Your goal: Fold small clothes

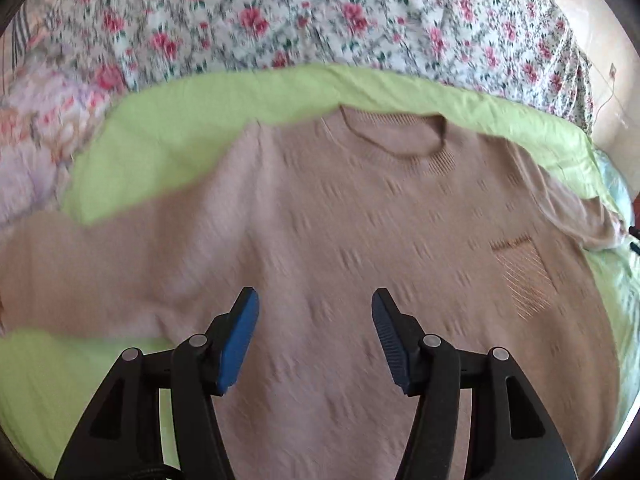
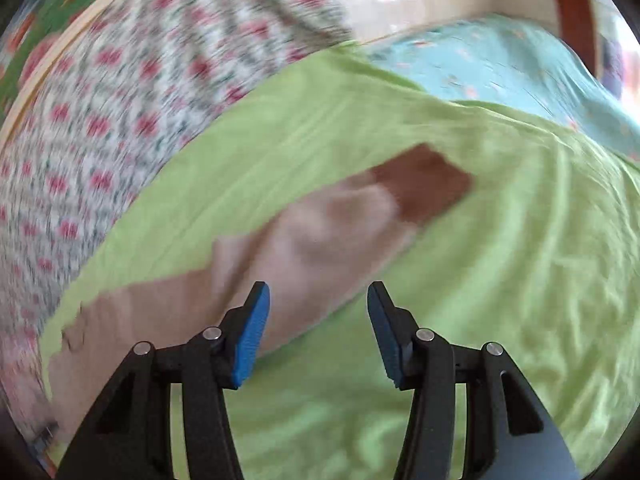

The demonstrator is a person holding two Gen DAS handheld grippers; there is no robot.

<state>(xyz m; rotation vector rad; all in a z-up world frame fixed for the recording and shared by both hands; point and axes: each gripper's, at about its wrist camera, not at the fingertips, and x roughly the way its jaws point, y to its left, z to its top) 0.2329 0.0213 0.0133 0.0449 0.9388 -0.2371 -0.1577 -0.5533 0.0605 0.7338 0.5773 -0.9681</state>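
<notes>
The black left gripper [image 1: 315, 300] with blue pads stood spread wide, empty; the matching right gripper [image 2: 319, 294] likewise.

Right wrist view motion-blurred: floral pink-and-white fabric [image 2: 120, 120] at 10 o'clock smeared. Beige knit sweater [image 1: 340, 240]: left sleeve cut off at 9 o'clock edge, hem hidden behind gripper arms.

Beige knit sweater [image 1: 320, 240] spread flat, front up, filling frame center, neckline toward top; one sleeve [image 2: 320, 240] stretched diagonally mid-frame, darker cuff upper right.
</notes>
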